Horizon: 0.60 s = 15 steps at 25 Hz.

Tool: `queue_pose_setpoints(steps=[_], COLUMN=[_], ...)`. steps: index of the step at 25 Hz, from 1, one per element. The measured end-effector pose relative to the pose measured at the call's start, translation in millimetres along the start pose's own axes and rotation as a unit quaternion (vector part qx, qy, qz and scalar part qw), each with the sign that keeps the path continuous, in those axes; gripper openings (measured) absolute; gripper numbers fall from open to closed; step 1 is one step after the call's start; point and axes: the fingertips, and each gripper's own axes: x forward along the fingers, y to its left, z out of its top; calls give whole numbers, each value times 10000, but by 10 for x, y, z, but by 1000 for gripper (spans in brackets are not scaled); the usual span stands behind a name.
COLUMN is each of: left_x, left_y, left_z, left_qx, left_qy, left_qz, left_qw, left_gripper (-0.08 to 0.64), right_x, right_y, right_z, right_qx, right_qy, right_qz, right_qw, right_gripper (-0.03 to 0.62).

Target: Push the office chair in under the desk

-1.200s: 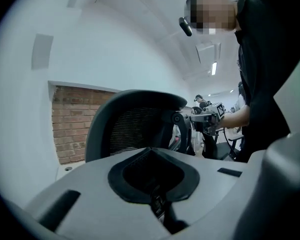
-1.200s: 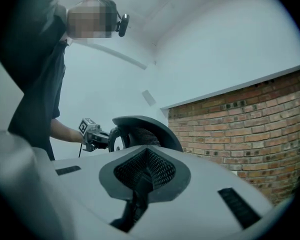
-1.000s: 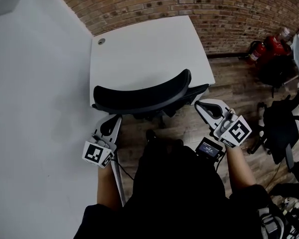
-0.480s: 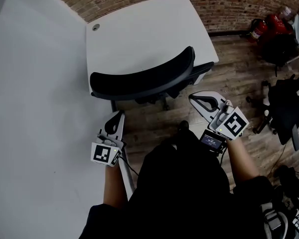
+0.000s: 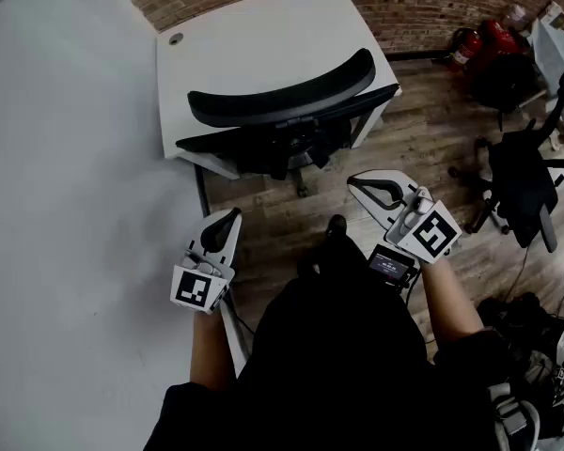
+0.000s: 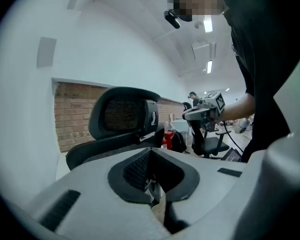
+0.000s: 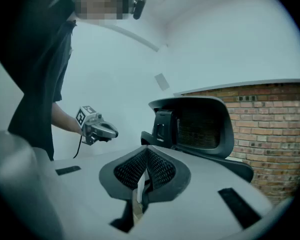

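The black office chair (image 5: 282,101) stands pushed in at the white desk (image 5: 263,36), its curved backrest over the desk's front edge. My left gripper (image 5: 231,216) is shut and empty, well short of the chair, low and left of it. My right gripper (image 5: 353,182) is also shut and empty, off the chair's right rear. In the left gripper view the shut jaws (image 6: 150,153) face the chair's mesh headrest (image 6: 122,115). The right gripper view shows shut jaws (image 7: 146,155) and the same headrest (image 7: 200,121) ahead. Neither gripper touches the chair.
A white wall (image 5: 66,158) runs along the left, a brick wall (image 5: 423,3) behind the desk. Red fire extinguishers (image 5: 479,38) and a second black chair (image 5: 526,186) stand on the wood floor (image 5: 423,139) at the right.
Both grippers have drawn back from the chair's backrest, and the gap to it has widened. The chair now sits further in over the desk's edge. Jaws stayed shut.
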Motion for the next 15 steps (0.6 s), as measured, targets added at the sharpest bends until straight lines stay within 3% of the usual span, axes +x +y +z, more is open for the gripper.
queue_pose_setpoints(steps=[8, 15], left_x=[-411, -552], left_y=[-305, -860], left_z=[-133, -189], left_qx=[-173, -351], left_qy=[-139, -247], left_qz=[-299, -584], left_qw=[9993, 9974], left_gripper=[15, 15], right_x=[-280, -462], right_y=[648, 1056], right_z=[-75, -48], right_qx=[215, 470], right_qy=[246, -56], right_qz=[-198, -40], right_qw=[9993, 9989], right_gripper=[6, 6])
